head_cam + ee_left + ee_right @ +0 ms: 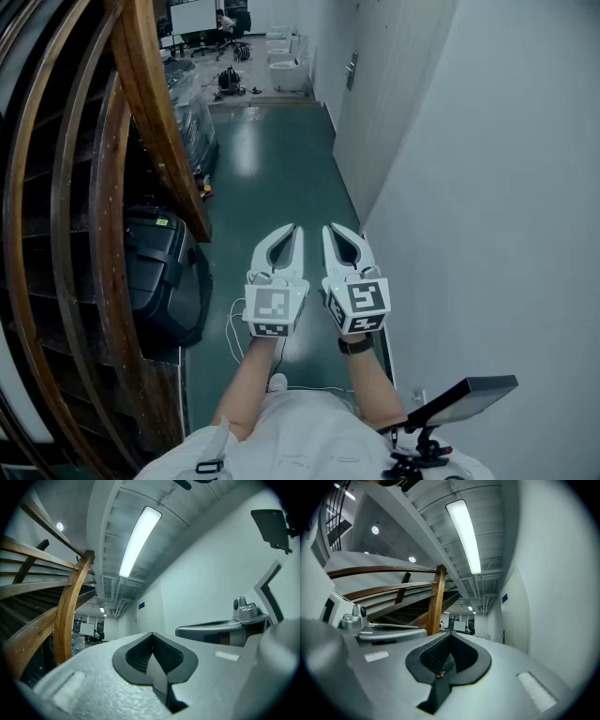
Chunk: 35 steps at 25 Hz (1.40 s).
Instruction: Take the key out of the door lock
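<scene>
While the white left gripper [292, 231] and right gripper [330, 230] hold their jaws pressed together on nothing, the white door [367, 112] with a grey lever handle [352, 69] stands well apart at one o'clock. Its key, probably near that handle, is too small to see. Arriving unopened, the jaws would knock it, not grasp it.

The stair railing [155, 112] is made of varnished wood; the floor [272, 169] is glossy, the left gripper [151, 634] grainy matt plastic
</scene>
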Each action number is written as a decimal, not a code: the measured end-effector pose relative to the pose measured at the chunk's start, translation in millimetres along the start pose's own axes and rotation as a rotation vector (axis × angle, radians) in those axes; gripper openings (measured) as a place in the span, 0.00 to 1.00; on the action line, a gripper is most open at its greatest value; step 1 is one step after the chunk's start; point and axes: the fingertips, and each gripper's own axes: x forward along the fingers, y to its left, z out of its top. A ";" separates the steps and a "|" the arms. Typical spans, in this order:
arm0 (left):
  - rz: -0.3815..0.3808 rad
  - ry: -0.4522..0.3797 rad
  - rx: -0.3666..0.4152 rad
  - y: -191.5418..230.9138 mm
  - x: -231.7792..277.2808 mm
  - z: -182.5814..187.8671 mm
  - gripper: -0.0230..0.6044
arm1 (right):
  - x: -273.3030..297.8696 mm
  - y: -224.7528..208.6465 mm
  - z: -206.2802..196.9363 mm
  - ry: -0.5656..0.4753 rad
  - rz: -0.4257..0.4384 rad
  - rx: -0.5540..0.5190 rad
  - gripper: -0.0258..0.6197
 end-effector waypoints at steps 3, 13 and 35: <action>0.015 0.004 -0.001 18.4 -3.6 -5.5 0.04 | 9.8 10.5 -8.1 0.011 0.007 0.012 0.05; 0.040 0.094 -0.094 65.0 3.8 -53.2 0.04 | 37.4 30.5 -46.9 0.092 0.002 0.015 0.05; 0.169 0.197 0.019 111.8 230.3 -89.7 0.02 | 250.8 -130.5 -64.7 0.116 0.096 0.132 0.03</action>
